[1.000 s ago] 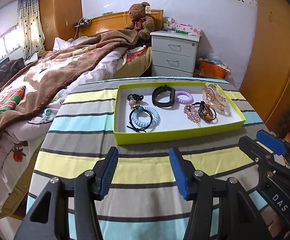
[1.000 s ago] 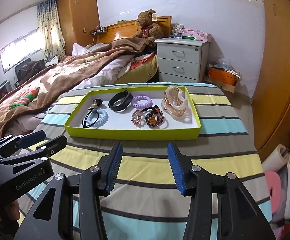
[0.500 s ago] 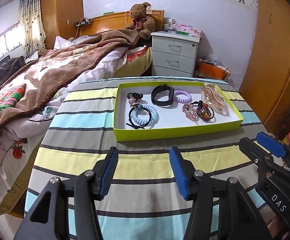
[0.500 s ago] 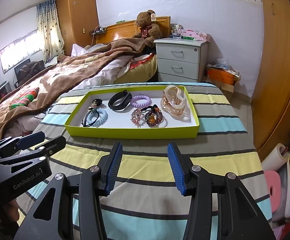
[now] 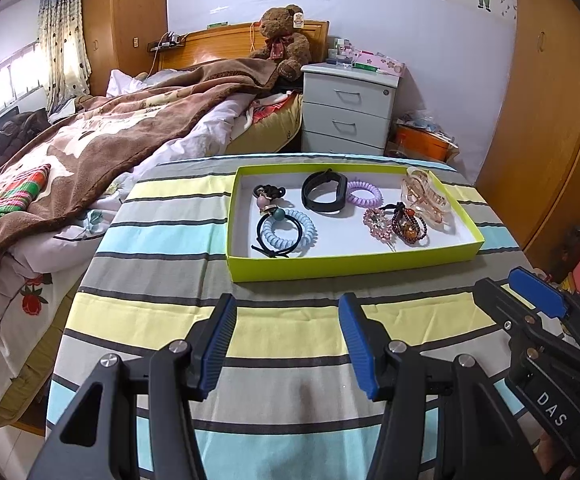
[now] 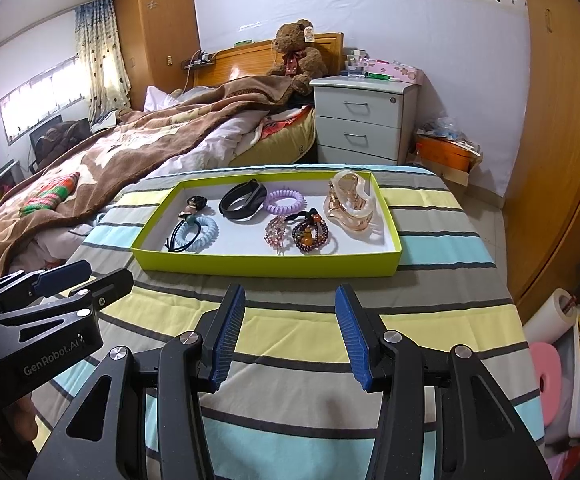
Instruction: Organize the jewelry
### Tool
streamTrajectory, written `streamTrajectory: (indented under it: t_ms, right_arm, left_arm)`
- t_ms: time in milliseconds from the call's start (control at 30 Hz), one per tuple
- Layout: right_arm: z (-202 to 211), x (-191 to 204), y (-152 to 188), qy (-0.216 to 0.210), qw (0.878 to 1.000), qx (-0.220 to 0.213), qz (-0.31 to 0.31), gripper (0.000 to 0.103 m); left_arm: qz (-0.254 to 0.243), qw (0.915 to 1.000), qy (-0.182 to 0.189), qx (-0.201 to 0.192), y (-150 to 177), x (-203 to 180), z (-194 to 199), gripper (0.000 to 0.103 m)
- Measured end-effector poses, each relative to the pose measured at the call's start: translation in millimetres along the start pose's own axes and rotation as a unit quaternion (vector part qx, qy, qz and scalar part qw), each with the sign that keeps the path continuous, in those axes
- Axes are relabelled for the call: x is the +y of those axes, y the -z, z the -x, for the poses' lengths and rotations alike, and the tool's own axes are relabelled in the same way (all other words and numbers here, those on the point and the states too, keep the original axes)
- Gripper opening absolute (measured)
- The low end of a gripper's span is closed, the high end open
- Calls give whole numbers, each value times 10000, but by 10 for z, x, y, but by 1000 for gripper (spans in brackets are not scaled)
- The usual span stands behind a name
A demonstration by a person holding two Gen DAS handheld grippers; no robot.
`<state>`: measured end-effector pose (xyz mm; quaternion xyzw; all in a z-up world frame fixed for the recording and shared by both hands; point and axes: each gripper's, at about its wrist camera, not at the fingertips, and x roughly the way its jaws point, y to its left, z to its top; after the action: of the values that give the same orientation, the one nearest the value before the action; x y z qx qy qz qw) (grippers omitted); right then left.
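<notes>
Left wrist view: the left gripper (image 5: pixel 287 340) hangs over the striped cloth (image 5: pixel 162 320) with its blue fingers spread wide and nothing between them. The right gripper (image 6: pixel 290 330) is the same, fingers apart and holding nothing. Both are on the near side of the green tray (image 5: pixel 330 266), not touching it. Inside the tray lie a black band (image 5: pixel 324 196), a purple coil tie (image 5: pixel 364 196), a blue coil tie (image 5: pixel 288 232), a bead bracelet (image 5: pixel 408 228) and a clear hair clip (image 5: pixel 426 196).
</notes>
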<state>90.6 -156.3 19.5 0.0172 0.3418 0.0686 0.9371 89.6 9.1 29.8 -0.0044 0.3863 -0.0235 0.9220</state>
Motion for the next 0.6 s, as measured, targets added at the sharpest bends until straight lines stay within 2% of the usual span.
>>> streamTrajectory:
  t_ms: [600]
  right_arm:
    - [0, 8, 4, 14, 10000, -3, 19, 48]
  left_arm:
    - [30, 10000, -27, 23, 4, 50, -9, 55]
